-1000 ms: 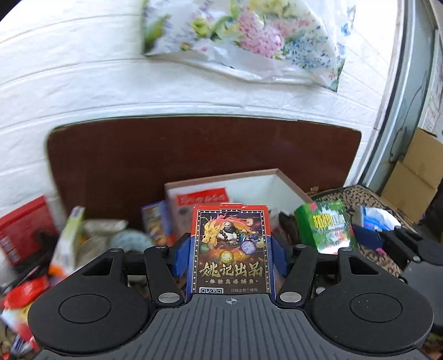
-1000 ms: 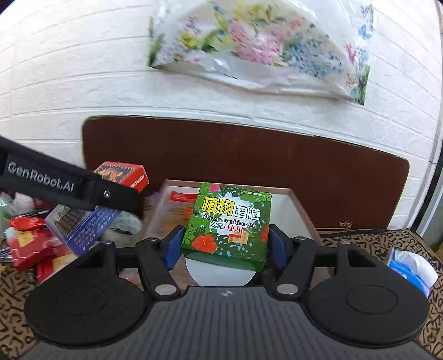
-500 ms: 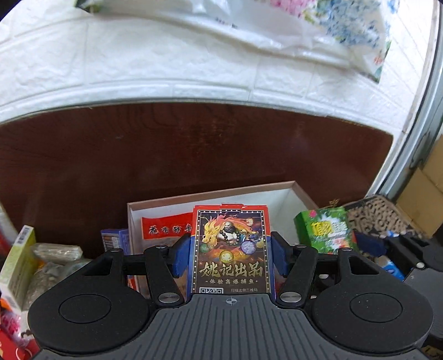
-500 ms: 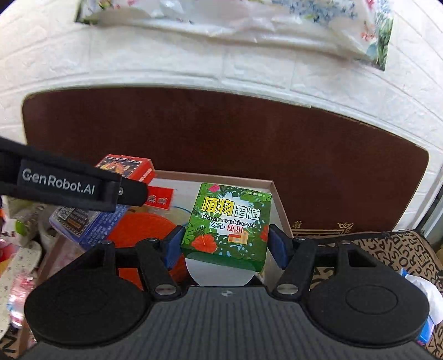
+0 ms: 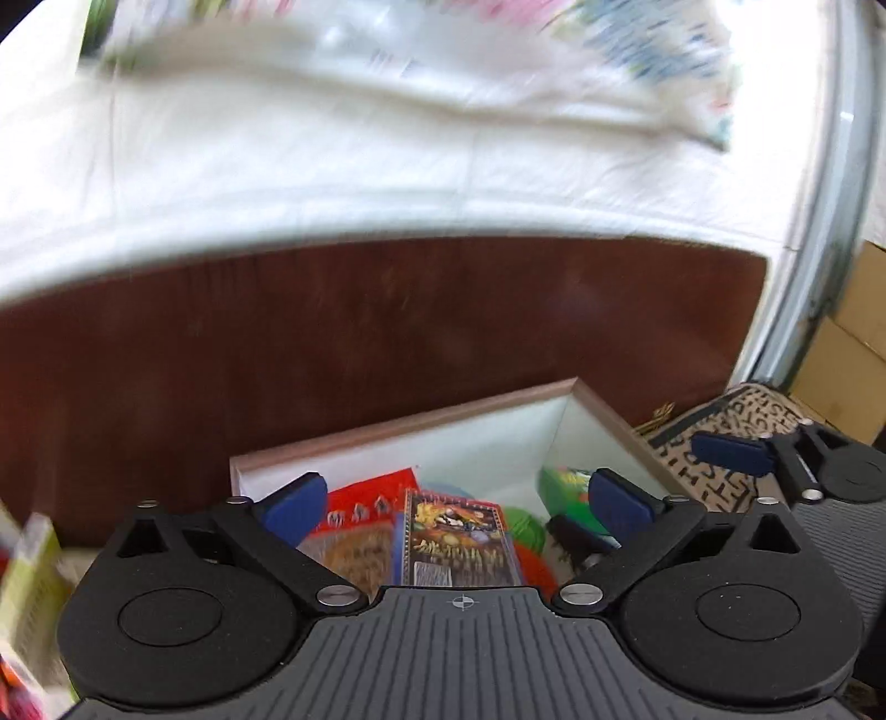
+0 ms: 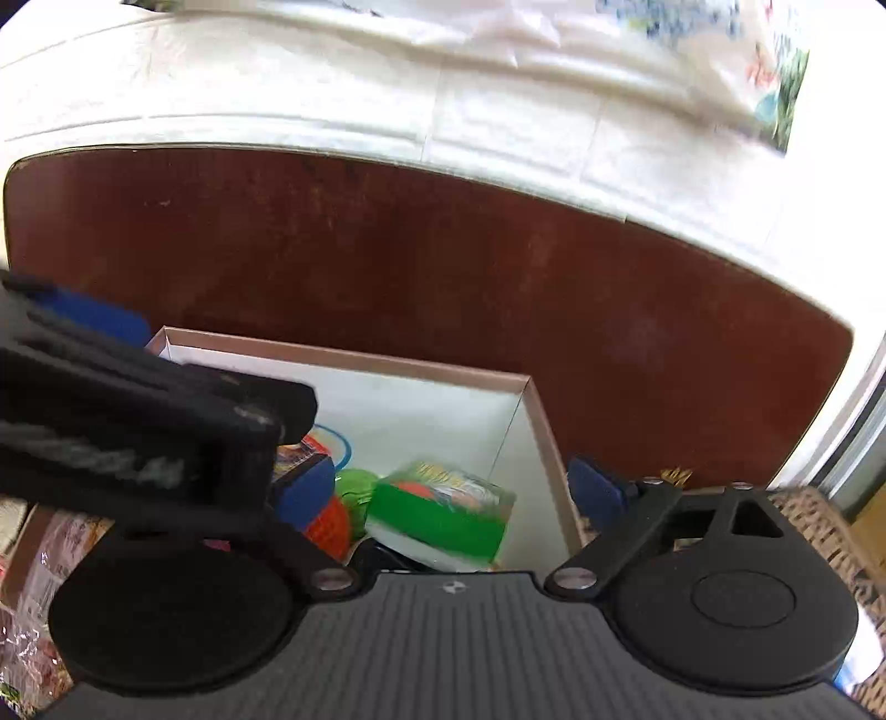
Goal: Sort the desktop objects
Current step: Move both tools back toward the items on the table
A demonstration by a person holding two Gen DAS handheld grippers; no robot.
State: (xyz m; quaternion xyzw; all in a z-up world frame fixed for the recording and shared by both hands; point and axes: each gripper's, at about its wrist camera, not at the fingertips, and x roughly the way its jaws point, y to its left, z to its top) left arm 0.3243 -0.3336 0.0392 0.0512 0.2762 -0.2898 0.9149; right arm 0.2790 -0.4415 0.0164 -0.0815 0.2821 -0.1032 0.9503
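Note:
My left gripper (image 5: 457,501) hangs over the white-lined cardboard box (image 5: 421,423), its jaws opening wide. The red and blue card pack (image 5: 454,545) is free of the blue pads (image 5: 293,498) and lies blurred below them, on an orange packet (image 5: 360,504) inside the box. My right gripper (image 6: 448,490) is over the same box (image 6: 354,357), its jaws also opening. The green leafy box (image 6: 443,509) sits tilted below them, untouched. In the right wrist view the left gripper (image 6: 138,421) crosses the left side. The right gripper (image 5: 775,459) shows at the right edge of the left wrist view.
A dark brown board (image 6: 443,249) stands behind the box against a white brick wall (image 5: 332,166). A floral plastic bag (image 6: 720,50) hangs above. Loose packets (image 6: 50,554) crowd the left; a patterned cloth (image 5: 736,415) and brown cartons (image 5: 853,343) lie right.
Both grippers moved closer over the box, then their jaws spread. The card pack left the left gripper and the green box left the right gripper; both dropped into the box.

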